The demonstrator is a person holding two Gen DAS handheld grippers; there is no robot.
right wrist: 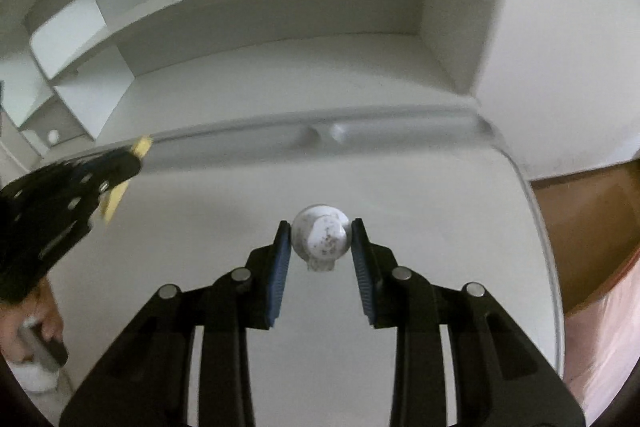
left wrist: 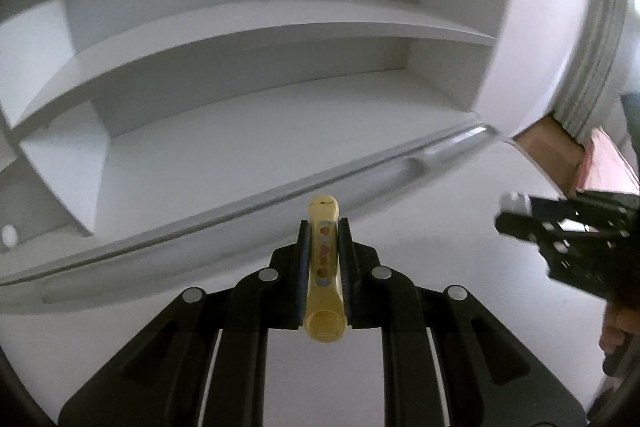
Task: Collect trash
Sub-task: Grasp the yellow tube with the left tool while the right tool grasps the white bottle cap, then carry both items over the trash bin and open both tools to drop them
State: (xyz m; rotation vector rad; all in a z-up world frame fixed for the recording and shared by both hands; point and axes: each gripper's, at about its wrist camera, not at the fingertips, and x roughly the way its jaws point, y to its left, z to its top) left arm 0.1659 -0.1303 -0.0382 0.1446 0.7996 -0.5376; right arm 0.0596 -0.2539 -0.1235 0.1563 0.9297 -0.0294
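Observation:
My left gripper (left wrist: 324, 227) is shut on a yellow tube-shaped wrapper (left wrist: 325, 267) with small red marks, held above the white desk (left wrist: 460, 227). It also shows at the left of the right wrist view (right wrist: 132, 163), the yellow tube (right wrist: 114, 201) sticking out both ends. My right gripper (right wrist: 320, 233) is shut on a crumpled white ball (right wrist: 320, 237) with dark specks, held between the fingertips above the desk (right wrist: 440, 207). The right gripper shows at the right edge of the left wrist view (left wrist: 508, 215), with something white at its tip.
White shelves (left wrist: 260, 39) stand behind the desk, with a groove (right wrist: 320, 135) along the desk's back edge. A brown cardboard box (right wrist: 592, 227) with pink plastic (right wrist: 600, 347) sits off the desk's right edge. A small white ball (left wrist: 10, 235) lies far left.

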